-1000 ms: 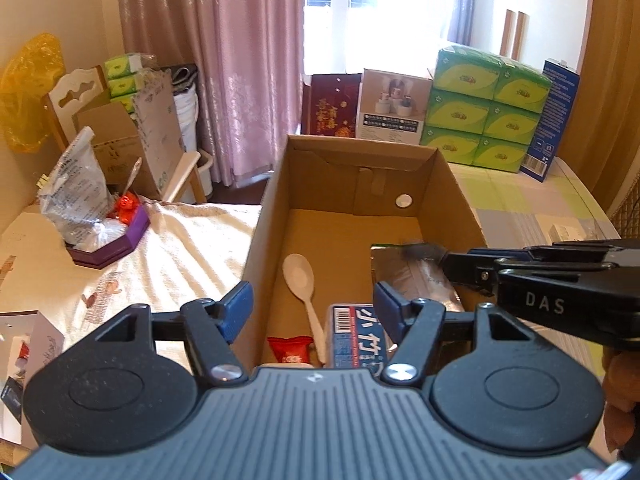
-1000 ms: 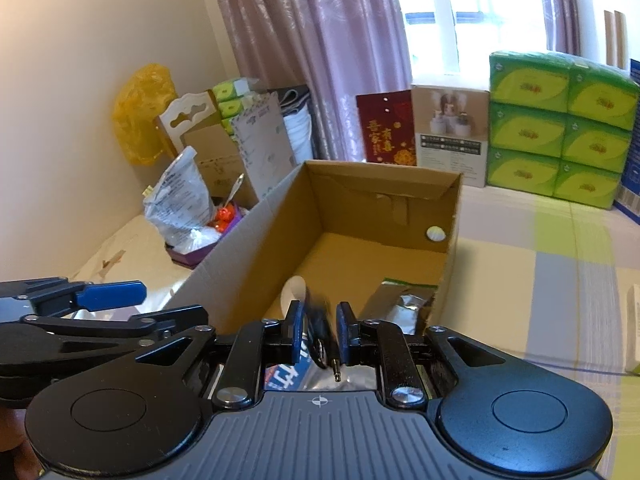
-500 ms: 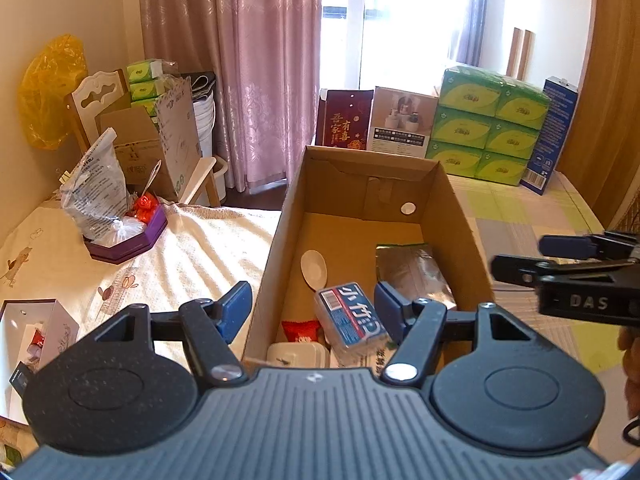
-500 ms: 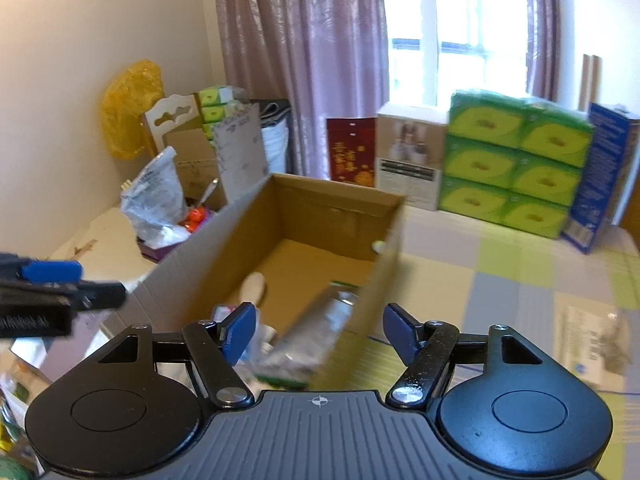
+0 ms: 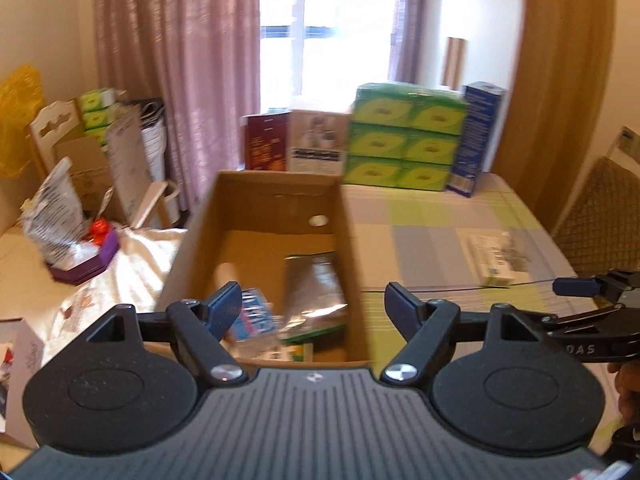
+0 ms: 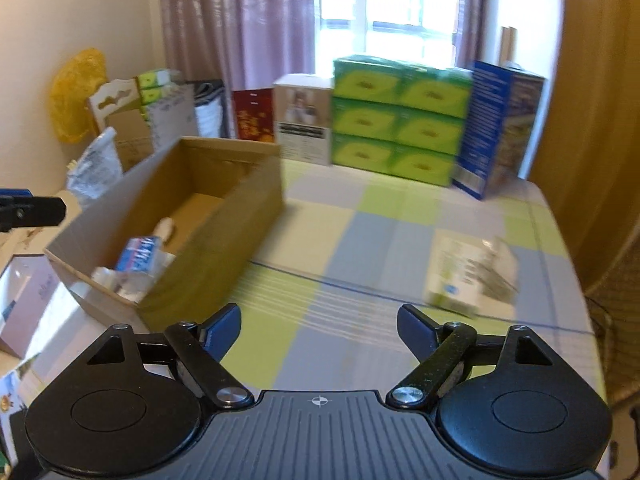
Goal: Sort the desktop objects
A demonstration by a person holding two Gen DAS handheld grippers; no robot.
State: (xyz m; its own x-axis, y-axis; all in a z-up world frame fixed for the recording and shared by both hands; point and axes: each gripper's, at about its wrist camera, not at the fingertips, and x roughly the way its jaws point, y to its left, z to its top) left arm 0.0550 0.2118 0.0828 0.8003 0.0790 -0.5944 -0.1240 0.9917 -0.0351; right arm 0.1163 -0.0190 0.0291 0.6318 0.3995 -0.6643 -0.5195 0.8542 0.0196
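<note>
An open cardboard box (image 5: pixel 354 264) stands on the checked tablecloth (image 6: pixel 360 240). Inside lie a silver foil pouch (image 5: pixel 312 284), a blue packet (image 5: pixel 250 316) and a blurred pale spoon (image 5: pixel 226 276). My left gripper (image 5: pixel 313 300) hovers open and empty above the box's near end. My right gripper (image 6: pixel 318 316) is open and empty over the cloth, to the right of the box (image 6: pixel 224 216). A green-and-white carton (image 6: pixel 468 276) lies flat on the cloth ahead of it, to the right. In the left wrist view the right gripper's fingers (image 5: pixel 576 286) reach in from the right edge.
Stacked green tissue packs (image 6: pixel 400 120), a blue carton (image 6: pixel 500 128) and gift boxes line the table's far edge. A purple tray with a plastic bag (image 5: pixel 80 268) sits left of the box. A pink box (image 6: pixel 28 300) lies near left. A chair (image 5: pixel 600 212) stands on the right.
My right gripper, shut on a small dark item over the box a second ago, has opened and swung out to the right. The left gripper has drawn back and turned right.
</note>
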